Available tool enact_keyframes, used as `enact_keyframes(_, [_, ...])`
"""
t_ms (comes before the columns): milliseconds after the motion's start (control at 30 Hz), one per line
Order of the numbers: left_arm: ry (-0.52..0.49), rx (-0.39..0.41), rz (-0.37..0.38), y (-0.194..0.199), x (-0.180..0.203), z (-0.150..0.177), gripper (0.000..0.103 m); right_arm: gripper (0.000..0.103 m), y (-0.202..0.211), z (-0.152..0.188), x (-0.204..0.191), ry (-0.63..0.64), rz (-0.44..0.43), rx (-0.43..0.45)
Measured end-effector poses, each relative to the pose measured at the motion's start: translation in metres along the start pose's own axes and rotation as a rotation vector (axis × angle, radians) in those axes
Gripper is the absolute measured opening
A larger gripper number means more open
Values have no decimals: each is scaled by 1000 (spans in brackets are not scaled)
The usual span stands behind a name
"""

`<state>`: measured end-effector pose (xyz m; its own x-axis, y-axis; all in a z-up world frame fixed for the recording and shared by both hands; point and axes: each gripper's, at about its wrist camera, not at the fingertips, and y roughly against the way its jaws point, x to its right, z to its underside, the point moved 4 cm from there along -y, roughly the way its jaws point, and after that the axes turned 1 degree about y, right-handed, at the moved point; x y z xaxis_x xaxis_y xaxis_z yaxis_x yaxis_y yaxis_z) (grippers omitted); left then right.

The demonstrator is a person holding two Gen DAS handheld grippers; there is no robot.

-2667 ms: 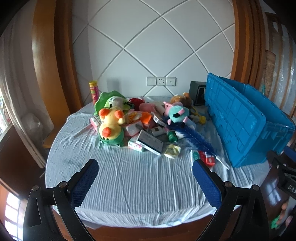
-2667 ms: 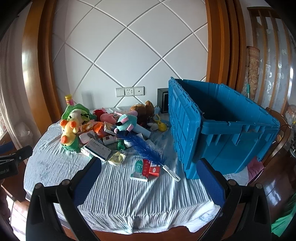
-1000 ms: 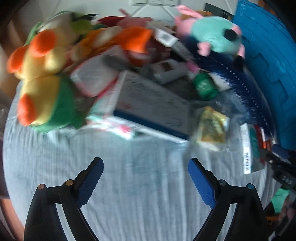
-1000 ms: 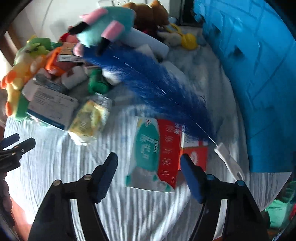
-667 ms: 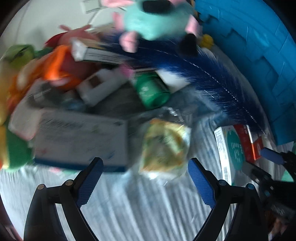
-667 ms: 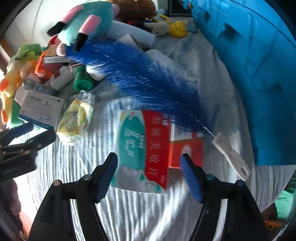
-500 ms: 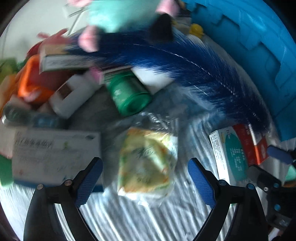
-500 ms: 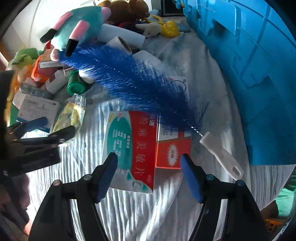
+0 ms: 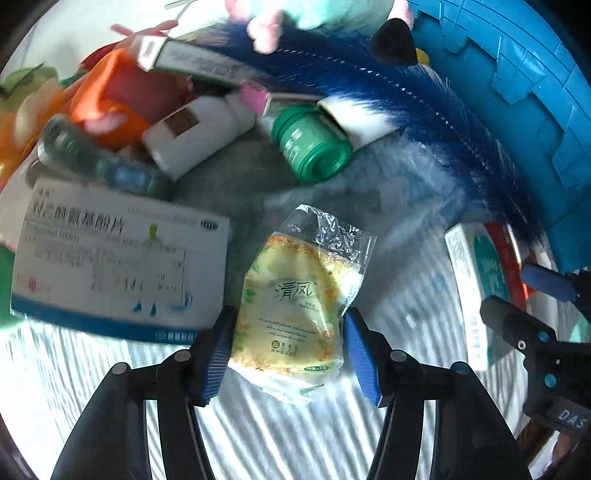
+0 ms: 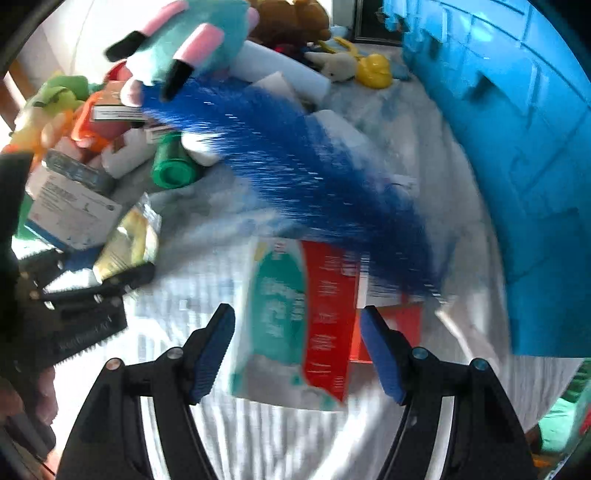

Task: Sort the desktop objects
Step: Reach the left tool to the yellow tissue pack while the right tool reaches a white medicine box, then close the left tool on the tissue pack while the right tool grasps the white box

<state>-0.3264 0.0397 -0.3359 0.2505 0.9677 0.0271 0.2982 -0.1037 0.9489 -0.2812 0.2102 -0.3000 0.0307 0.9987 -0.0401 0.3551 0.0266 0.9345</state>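
Note:
A yellow tissue packet (image 9: 295,295) in clear wrap lies on the striped tablecloth (image 9: 258,435). My left gripper (image 9: 288,354) straddles it, open, its blue pads (image 9: 218,354) right at the packet's two sides. In the right wrist view a teal-and-red box (image 10: 295,306) lies flat with a red box (image 10: 391,325) beside it. My right gripper (image 10: 297,354) is open around the near end of the teal-and-red box. A blue feather brush (image 10: 295,158) lies over the far end of both boxes. The left gripper (image 10: 92,280) shows at that view's left edge.
A big blue crate (image 10: 517,147) stands on the right. Behind the packet lie a white medicine box (image 9: 110,254), a green bottle (image 9: 314,144), a white bottle (image 9: 195,133) and a heap of plush toys (image 10: 192,33). The right gripper (image 9: 532,291) shows at the left wrist view's right edge.
Both grippers have dropped from above the table down to the objects. The left jaws have narrowed around the tissue packet. The right jaws now reach around the teal-and-red box.

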Motion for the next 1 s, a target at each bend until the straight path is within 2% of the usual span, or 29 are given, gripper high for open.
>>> enact_keyframes(133, [33,-5,-5,7,-15,11,57,70,-4,3,-5,9,56,11])
enact_keyframes(233, [58,-9,-9,12,-26,20,57,73,-14,4,-3,-1,63,-3])
enact_keyframes(267, [67,-11,-11,14,-30,23,57,76,-17,5,-7,3,51,-15])
enact_keyframes(333, [85,-14,-13,17,-38,28,56,75,-19,10,-21,36,15,-33])
enact_keyframes(467, [85,-6,-20,21,-45,35,57,70,-9,23,-44,96,-16,-40])
enact_keyframes(533, [80,-9,-15,22,-46,34,64,70,-4,27,-47,90,-35,-42])
enact_keyframes(667, [67,0,-11,23,-48,33,73,71,12,27,-37,24,-80,-25])
enact_keyframes(700, [65,3,-14,24,-48,33,73,71,17,26,-35,6,-96,-17])
enact_keyframes(767, [62,9,-20,26,-51,33,73,83,14,23,-29,-6,-96,-16])
enact_keyframes(800, [60,11,-24,27,-53,33,69,83,12,21,-27,-11,-93,-17])
enact_keyframes(833, [59,14,-27,28,-54,33,61,83,10,19,-24,-16,-91,-18])
enact_keyframes(867, [62,13,-18,30,-56,33,58,82,8,17,-21,-21,-89,-18])
enact_keyframes(900, [65,12,-8,32,-58,33,56,79,6,16,-18,-26,-87,-19])
enact_keyframes(967, [62,15,4,37,-59,33,53,34,2,12,-13,-36,-83,-20])
enact_keyframes(1000, [56,18,8,39,-59,33,52,31,0,10,-10,-40,-81,-21])
